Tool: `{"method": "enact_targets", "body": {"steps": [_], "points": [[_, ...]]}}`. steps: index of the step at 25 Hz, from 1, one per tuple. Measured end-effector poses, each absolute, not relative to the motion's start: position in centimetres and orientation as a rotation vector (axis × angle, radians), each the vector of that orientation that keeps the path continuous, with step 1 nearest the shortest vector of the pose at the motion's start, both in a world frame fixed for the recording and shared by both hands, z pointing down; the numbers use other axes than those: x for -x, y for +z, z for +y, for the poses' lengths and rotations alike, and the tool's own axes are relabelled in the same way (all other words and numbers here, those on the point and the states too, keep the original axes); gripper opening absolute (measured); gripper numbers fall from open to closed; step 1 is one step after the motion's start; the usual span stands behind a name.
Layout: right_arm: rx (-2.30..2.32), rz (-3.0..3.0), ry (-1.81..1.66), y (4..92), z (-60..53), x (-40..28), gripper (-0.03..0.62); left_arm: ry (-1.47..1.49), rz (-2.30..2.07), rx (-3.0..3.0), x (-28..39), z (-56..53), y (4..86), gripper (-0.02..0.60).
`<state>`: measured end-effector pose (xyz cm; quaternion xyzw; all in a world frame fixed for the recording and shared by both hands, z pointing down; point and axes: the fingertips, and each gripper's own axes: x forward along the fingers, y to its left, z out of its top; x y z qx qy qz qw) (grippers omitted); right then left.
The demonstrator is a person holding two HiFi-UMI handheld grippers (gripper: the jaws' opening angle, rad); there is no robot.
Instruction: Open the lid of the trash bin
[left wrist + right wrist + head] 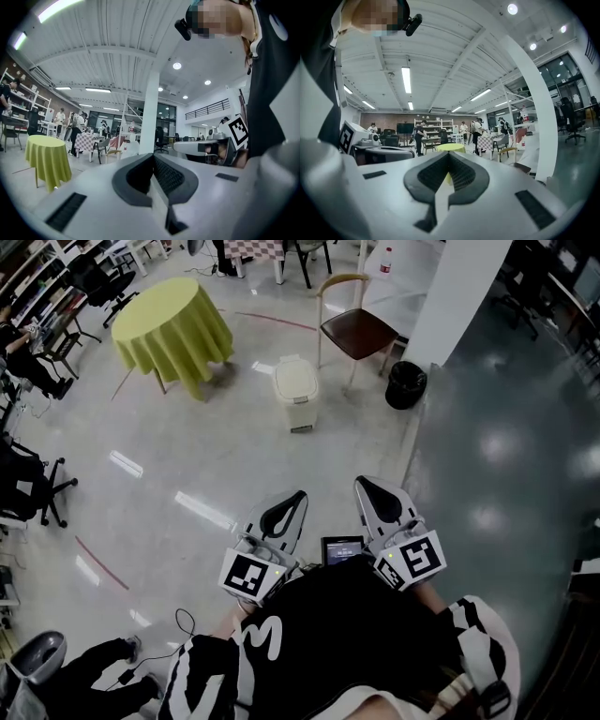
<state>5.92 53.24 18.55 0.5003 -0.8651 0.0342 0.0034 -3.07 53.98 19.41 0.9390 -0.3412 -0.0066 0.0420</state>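
i'm holding my left claw (pixel 292 502) and right claw (pixel 367 488) closed and empty at my chest; the cream plastic trash bin (pixel 296 390) is standing well ahead on the floor, lid seemingly down, opening not yet begun.

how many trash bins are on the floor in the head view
2: a cream lidded plastic trash bin stands mid-floor near the yellow-green clothed table; a round black bin sits right of it by the white column. Others may be hidden.
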Motion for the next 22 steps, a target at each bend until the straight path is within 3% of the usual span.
{"method": "enact_targets", "body": {"steps": [22], "points": [[-1.660, -2.636, 0.182, 20.3, 51.8, -0.5, 0.003, -0.025, -0.920, -2.863, 8.0, 51.6, 20.9, 0.008]]}}
